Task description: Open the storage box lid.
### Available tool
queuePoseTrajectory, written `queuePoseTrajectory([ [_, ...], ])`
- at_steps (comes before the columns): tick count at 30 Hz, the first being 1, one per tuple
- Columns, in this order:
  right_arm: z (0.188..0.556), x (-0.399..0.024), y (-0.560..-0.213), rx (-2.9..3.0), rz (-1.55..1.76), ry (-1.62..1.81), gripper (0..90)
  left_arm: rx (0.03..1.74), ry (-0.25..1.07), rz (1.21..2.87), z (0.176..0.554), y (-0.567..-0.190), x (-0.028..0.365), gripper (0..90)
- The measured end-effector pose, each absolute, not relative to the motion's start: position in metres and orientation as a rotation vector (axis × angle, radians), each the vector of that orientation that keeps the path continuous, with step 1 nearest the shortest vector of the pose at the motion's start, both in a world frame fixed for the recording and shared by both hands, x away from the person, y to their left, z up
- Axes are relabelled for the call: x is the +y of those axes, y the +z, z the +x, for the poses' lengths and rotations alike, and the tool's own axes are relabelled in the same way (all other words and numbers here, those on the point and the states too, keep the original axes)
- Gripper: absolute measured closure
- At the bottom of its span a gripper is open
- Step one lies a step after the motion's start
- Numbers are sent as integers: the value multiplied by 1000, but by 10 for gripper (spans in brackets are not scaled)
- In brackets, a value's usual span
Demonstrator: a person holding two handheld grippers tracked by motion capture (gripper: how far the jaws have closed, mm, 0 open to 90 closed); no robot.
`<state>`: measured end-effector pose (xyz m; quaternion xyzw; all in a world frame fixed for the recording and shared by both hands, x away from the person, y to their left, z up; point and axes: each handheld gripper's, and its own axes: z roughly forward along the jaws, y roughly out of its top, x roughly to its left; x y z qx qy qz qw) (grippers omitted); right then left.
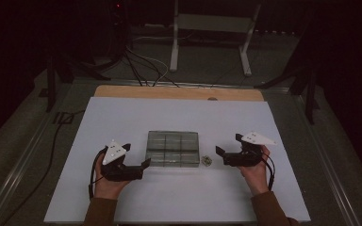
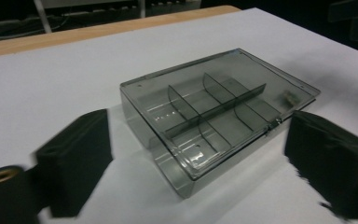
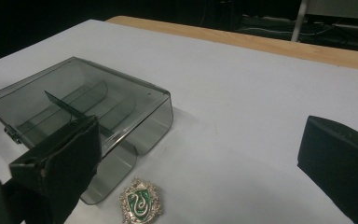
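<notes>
Barely started: lidded clear divider box (image 1: pixel 173 149) sits closed mid-bench, badge (image 3: pixel 141 203) lies loose just off its right-front corner, left gripper (image 1: pixel 135 157) and right gripper (image 1: pixel 227 148) both wide, holding nothing, flanking the box.

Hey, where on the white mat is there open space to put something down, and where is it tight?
Free: the wide strip of the white mat between the compartment box and the wooden edge, plus the near strip between the hands. Tight: beside the box, where the left gripper, right gripper and green badge sit.
</notes>
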<state>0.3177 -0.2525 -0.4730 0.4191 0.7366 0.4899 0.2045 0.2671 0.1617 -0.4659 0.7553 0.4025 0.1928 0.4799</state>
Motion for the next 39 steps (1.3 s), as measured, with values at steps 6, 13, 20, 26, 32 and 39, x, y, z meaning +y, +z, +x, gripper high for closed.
queuePoseTrajectory([
  [6,317,-253,-473,2052,1163,1370,0,889,362,1854,266,-468,164,642],
  [13,316,-253,-474,2049,1161,1372,0,866,315,1951,268,-479,162,900],
  [20,317,-255,-473,2031,1181,1403,0,902,292,2018,271,-488,162,900],
  [26,317,-257,-472,2010,1173,1427,0,935,268,2071,274,-496,162,900],
  [32,316,-257,-471,2003,1147,1440,0,985,265,2069,277,-501,166,900],
  [39,317,-256,-472,2003,1150,1448,0,1002,284,2057,279,-502,166,900],
])
